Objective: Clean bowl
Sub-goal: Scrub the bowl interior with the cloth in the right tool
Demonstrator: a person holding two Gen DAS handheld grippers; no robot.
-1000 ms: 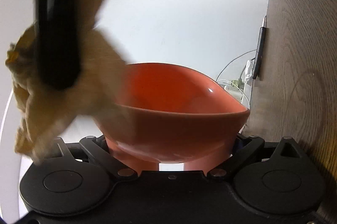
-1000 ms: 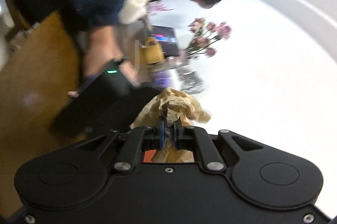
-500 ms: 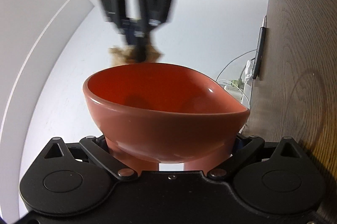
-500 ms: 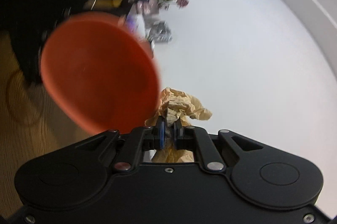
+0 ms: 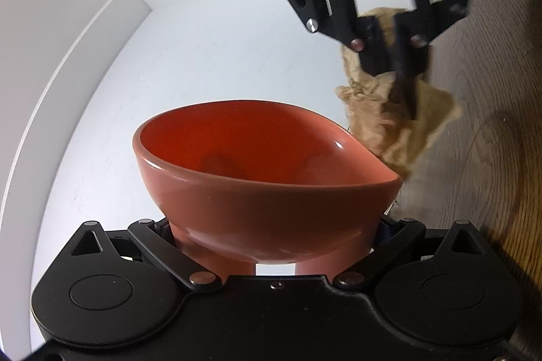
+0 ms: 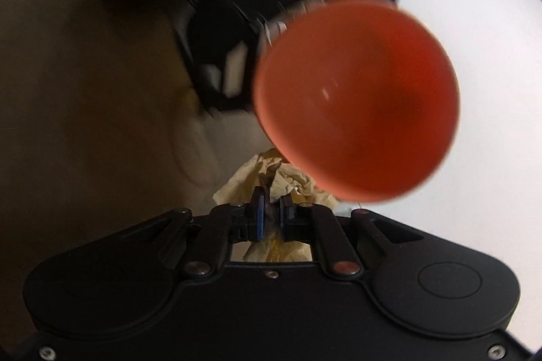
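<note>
Red bowl [image 5: 271, 178] is waiting for wiping.
I am pinching crumpled paper [image 5: 399, 120] tight in my right claw [image 6: 271, 208] beside its rim; my left claw [image 5: 271, 245] is hugging its base. I should be rubbing gently inside.

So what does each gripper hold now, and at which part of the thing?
The left gripper clamps the red bowl at its base. The right gripper pinches the crumpled brown paper near the wad's middle.

Glossy smooth orange bowl [image 5: 271, 191], crumpled matt brown paper [image 5: 389, 137], grained wood tabletop [image 5: 491, 123].
</note>
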